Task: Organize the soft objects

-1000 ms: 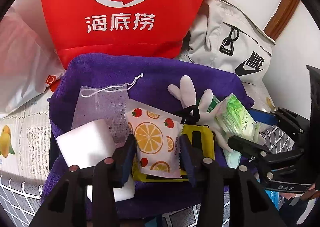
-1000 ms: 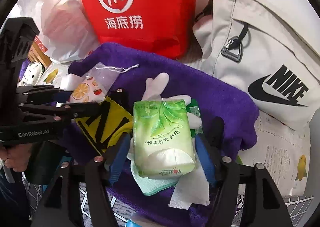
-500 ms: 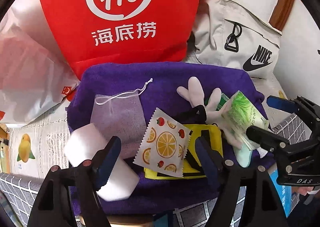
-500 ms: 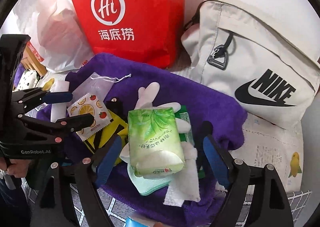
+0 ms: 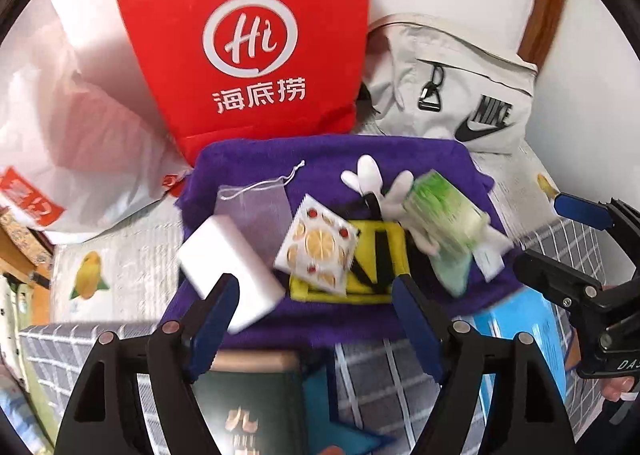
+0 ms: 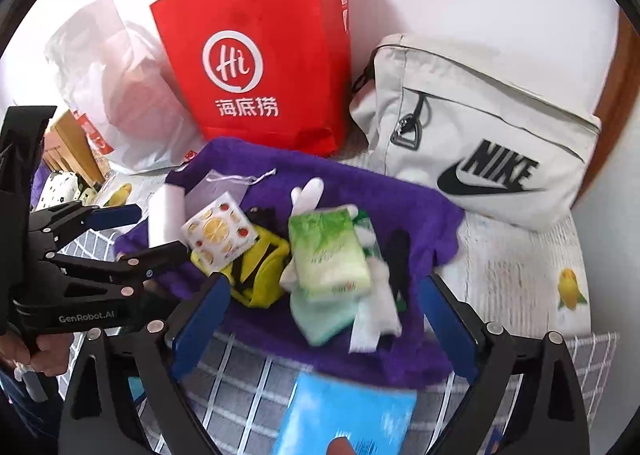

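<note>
Grippers both empty: left gripper [image 5: 314, 309] and right gripper [image 6: 324, 313] jaws opening, nothing between. Fruit-print packet [image 5: 316, 245] sits mid purple towel [image 5: 360, 151], green tissue pack [image 6: 326, 255] toward its right edge. Placement step looks done; next needs a fresh soft item.

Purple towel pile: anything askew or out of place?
On the purple towel, the green tissue pack sits tilted atop a white glove and mint cloth. The fruit-print sachet overlaps the yellow pouch. Nothing looks spilled or damaged.
</note>
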A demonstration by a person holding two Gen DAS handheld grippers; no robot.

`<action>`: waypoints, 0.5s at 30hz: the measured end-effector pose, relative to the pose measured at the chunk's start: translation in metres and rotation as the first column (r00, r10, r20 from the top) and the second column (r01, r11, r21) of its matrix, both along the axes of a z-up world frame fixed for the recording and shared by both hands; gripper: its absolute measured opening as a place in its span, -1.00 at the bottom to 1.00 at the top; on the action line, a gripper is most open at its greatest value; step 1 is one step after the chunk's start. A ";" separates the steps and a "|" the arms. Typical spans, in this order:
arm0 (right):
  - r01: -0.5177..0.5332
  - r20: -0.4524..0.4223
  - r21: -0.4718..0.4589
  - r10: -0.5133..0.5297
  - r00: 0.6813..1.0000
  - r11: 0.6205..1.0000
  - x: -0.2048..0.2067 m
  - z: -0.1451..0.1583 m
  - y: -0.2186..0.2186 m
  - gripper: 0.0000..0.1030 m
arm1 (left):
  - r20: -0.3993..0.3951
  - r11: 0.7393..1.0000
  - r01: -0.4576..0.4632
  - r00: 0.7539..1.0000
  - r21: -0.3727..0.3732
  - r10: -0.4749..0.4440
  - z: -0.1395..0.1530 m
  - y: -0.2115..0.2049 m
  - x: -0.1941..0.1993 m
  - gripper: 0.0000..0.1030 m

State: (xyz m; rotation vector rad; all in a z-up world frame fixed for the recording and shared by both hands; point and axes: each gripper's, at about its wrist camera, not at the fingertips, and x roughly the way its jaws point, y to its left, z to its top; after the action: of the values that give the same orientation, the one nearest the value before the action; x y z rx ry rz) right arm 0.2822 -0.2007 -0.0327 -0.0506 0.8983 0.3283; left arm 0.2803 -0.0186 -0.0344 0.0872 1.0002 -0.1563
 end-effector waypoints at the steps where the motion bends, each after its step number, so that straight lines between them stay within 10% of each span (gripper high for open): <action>1: 0.004 0.003 0.008 -0.004 1.000 1.000 -0.010 0.002 -0.001 0.85 | 0.010 1.000 0.004 1.000 -0.001 -0.004 0.005 0.000 -0.010 0.58; 15: 0.024 0.046 0.027 -0.025 0.999 0.999 -0.140 0.011 0.008 0.95 | 0.122 0.996 -0.084 0.989 0.012 0.082 0.030 0.015 -0.155 0.75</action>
State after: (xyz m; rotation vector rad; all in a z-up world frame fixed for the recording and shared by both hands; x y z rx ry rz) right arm 0.1427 -0.1923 -0.0214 -0.0225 0.8478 0.3152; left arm 0.1257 -0.0035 -0.0040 0.0701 0.8817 -0.0657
